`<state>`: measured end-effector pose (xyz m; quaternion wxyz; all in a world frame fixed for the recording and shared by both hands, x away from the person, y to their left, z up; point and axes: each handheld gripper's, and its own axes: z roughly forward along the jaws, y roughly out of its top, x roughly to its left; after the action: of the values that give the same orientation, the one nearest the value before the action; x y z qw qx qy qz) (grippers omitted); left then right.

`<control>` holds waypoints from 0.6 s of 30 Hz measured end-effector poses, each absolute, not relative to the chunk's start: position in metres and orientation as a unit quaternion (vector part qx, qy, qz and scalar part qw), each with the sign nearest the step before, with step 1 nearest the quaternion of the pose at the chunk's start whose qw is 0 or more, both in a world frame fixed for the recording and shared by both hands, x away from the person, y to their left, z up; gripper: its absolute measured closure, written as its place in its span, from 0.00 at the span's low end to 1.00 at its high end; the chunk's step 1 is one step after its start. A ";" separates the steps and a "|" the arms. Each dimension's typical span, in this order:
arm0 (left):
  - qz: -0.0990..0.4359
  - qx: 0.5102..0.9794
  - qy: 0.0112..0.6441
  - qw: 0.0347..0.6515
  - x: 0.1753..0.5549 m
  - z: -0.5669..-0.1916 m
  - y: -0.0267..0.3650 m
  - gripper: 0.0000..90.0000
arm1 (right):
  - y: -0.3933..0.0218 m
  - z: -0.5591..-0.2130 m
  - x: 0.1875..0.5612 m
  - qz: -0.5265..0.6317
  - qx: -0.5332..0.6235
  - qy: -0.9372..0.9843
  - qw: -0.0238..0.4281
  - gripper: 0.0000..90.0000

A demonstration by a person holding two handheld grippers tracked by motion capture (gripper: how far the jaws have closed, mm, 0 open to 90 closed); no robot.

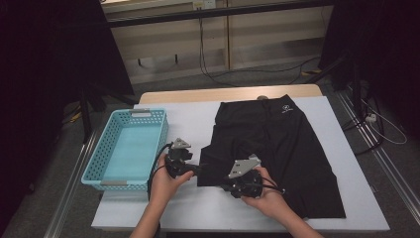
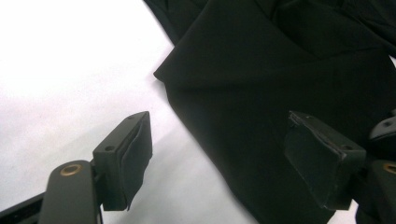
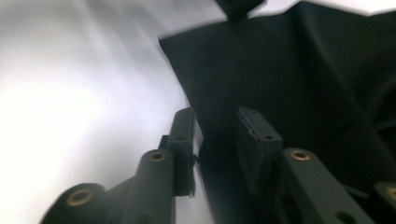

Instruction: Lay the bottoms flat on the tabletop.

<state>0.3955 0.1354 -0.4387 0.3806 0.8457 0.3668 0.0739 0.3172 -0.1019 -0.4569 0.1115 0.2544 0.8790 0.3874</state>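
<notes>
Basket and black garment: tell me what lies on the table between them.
In the high view, the left gripper, held in the person's left hand, sits between the blue basket and the black garment; otherwise bare white tabletop.

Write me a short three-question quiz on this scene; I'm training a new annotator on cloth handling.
1. True or false: the black garment lies inside the blue basket.
2. Which gripper's jaws stand wider apart: A, the left gripper, or B, the right gripper?
3. On which side of the garment, in the high view, does the basket stand?

Key
1. False: it lies spread on the white table cover, beside the basket.
2. A: the left jaws gape wide over the garment's edge; the right jaws stand narrowly apart, fabric edge between them.
3. To its left.
</notes>
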 end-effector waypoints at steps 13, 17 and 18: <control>0.071 0.845 0.367 0.383 0.394 -0.436 0.136 0.25 | -0.104 -0.456 0.319 0.387 0.256 0.882 0.088 1.00; 0.074 0.842 0.369 0.387 0.394 -0.435 0.138 0.25 | -0.106 -0.453 0.313 0.384 0.251 0.885 0.076 1.00; 0.073 0.841 0.370 0.388 0.394 -0.435 0.138 0.25 | -0.106 -0.452 0.311 0.386 0.247 0.886 0.071 1.00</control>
<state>0.3939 0.1380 -0.4345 0.3876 0.8411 0.3702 0.0727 0.3109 -0.1064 -0.4520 0.0713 0.2468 0.8860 0.3859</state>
